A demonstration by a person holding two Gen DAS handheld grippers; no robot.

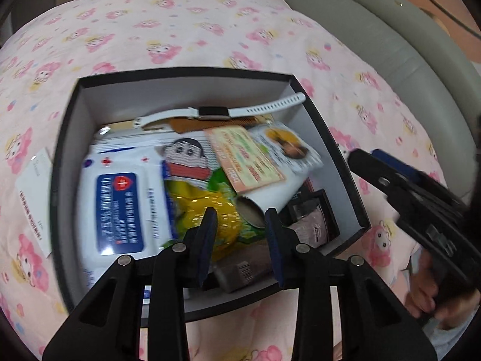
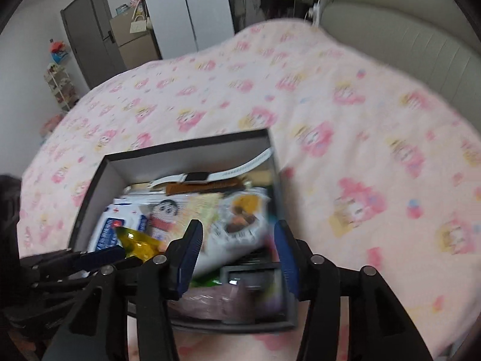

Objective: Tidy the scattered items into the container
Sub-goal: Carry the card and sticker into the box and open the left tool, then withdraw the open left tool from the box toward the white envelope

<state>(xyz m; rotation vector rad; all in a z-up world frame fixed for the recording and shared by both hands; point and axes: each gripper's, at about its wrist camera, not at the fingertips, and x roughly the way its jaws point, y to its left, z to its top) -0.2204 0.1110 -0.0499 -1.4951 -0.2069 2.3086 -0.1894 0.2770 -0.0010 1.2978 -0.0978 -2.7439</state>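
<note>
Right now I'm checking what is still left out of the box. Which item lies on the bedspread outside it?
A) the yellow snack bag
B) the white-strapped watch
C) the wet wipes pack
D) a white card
D: the white card lies on the bedspread beside the box, left in the left wrist view.

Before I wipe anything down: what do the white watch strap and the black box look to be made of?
White watch strap: probably matte silicone or rubber; it bends smoothly and has punched holes. Black box: seemingly rigid cardboard, dark outside, pale matte inside, thin straight walls.

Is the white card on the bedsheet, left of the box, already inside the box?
No, the white card lies on the pink bedsheet, outside the left wall of the box.
</note>
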